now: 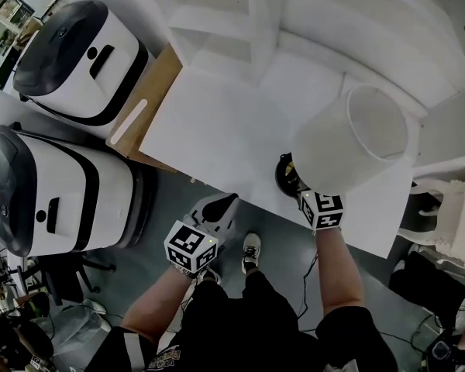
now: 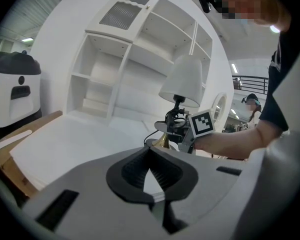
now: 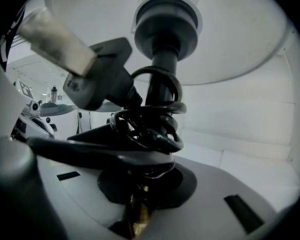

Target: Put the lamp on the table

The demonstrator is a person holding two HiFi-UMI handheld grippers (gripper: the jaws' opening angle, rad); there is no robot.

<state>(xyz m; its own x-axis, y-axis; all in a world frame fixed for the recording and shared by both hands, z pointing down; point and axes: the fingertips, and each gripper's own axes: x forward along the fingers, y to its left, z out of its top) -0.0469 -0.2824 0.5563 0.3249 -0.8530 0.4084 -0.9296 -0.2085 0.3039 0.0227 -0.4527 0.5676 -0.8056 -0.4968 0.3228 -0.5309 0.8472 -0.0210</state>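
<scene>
Lamp (image 1: 349,142) in right gripper (image 1: 297,186)

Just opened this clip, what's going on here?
A person is putting a lamp on the white table. The right gripper is clamped on the lamp's stem, holding it upright with its base near the table's front edge; whether the base rests there yet isn't clear. The left gripper is shut and empty, off to the lamp's left.

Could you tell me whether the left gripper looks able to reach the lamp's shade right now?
Probably yes: the left gripper is empty, and only table lies between it and the shade. The right gripper holds the stem lower down, clear of it.
</scene>
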